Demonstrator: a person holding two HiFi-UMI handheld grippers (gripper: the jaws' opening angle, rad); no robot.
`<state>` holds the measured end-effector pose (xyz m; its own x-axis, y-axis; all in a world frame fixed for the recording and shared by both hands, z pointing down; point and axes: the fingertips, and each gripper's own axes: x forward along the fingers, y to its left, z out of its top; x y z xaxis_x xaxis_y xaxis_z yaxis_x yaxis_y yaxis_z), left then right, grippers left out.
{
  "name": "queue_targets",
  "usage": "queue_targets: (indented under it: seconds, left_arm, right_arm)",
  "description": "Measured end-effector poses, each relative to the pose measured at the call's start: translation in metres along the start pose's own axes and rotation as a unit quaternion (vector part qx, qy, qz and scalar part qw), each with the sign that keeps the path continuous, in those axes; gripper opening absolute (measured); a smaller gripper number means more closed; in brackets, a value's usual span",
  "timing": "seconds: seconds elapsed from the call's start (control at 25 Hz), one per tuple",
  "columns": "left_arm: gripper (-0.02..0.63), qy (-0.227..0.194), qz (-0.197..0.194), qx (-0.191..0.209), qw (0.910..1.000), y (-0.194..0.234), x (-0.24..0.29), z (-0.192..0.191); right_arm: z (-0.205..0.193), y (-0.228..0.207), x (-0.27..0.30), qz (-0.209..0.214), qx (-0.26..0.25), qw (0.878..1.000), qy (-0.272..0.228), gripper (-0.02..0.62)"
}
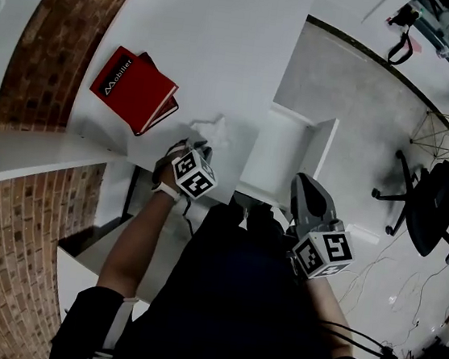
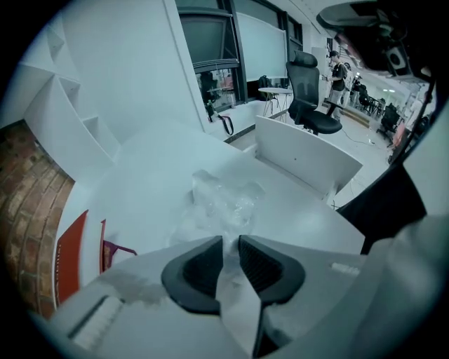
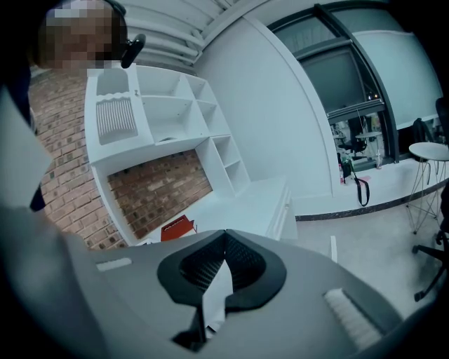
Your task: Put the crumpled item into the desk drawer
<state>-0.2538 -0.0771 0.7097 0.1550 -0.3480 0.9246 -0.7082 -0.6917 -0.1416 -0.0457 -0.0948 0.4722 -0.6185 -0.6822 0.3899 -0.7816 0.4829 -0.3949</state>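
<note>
A crumpled clear plastic item [image 1: 218,128] lies on the white desk [image 1: 209,43] near its front edge. My left gripper [image 1: 194,146] reaches it from the near side. In the left gripper view the crumpled item [image 2: 224,200] sits right at the fingertips, and the jaws stand a narrow gap apart, pinching its near edge. The desk drawer [image 1: 284,154] stands pulled out just right of the item; its white wall [image 2: 309,158] shows beyond the plastic. My right gripper [image 1: 308,195] hangs in the air to the right of the drawer, shut and empty.
Two red books [image 1: 134,89] lie on the desk to the left of the item. A brick wall and white shelves [image 3: 161,119] stand at the left. A black office chair [image 1: 436,209] is on the floor at the right.
</note>
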Motion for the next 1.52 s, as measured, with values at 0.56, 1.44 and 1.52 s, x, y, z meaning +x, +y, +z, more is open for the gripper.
queue_targets:
  seconds: [0.56, 1.44, 1.52]
  left_arm:
    - [0.003, -0.009, 0.004, -0.006, 0.9999, -0.012, -0.019, 0.015]
    - [0.002, -0.085, -0.02, 0.092, 0.9919, -0.084, -0.043, 0.149]
    - [0.002, -0.087, -0.023, 0.1, 0.9908, -0.092, -0.04, 0.161]
  right_arm:
    - [0.006, -0.016, -0.019, 0.005, 0.002, 1.0, -0.01, 0.003]
    - [0.0, -0.091, -0.103, -0.069, 0.048, 0.995, -0.054, 0.003]
    - [-0.001, -0.099, -0.112, -0.077, 0.053, 0.994, -0.057, 0.003]
